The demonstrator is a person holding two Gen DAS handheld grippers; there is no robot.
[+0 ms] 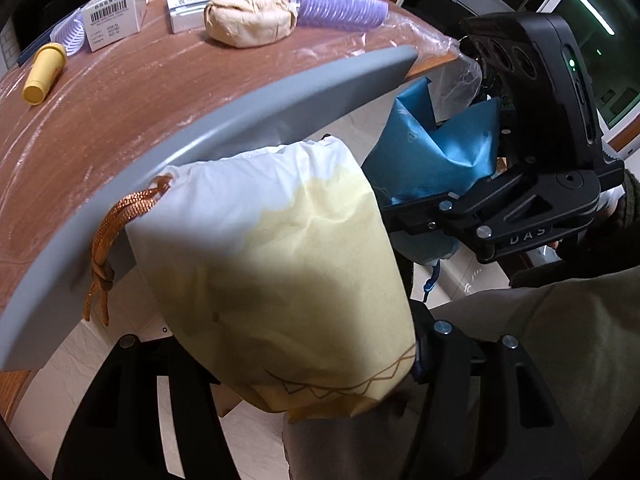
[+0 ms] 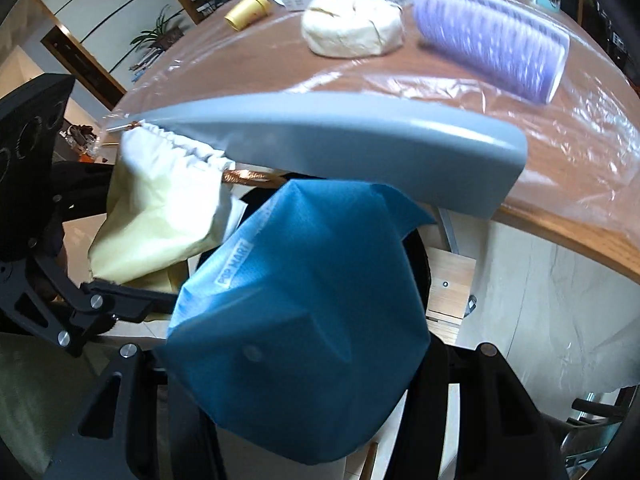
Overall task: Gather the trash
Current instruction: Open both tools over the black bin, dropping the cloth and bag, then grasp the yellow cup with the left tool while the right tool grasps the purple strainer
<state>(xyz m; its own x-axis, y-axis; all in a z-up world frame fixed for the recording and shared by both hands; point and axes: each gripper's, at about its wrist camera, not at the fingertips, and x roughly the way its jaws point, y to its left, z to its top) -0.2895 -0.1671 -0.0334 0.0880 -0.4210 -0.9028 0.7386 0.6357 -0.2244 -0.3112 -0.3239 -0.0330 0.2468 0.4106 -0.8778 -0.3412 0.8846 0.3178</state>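
- Nearest to you, your left gripper (image 1: 280, 360) is closed on a cream and white drawstring pouch (image 1: 272, 264), which hangs between its black fingers with an orange cord (image 1: 108, 240) trailing to its left
- Your right gripper (image 2: 296, 380) is closed on a blue fabric bag (image 2: 296, 300), printed POP MART in white along one edge
- Both bags sit just below and in front of a grey curved edge (image 1: 200, 120), likely a chair back, which stands between you and the table
- Beyond that edge, up and ahead of both grippers, the trash lies on a brown table (image 1: 140, 92) under clear plastic film
- A crumpled beige paper wad (image 1: 250, 20) lies closest to centre, its long axis running left to right
- A lilac ribbed tube (image 1: 340, 4) lies to its right, nearer your right hand
- A yellow cylinder (image 1: 44, 74) lies far left, nearer your left hand
- Farthest back, two white boxes (image 1: 116, 16) carry barcodes; their small print is unreadable
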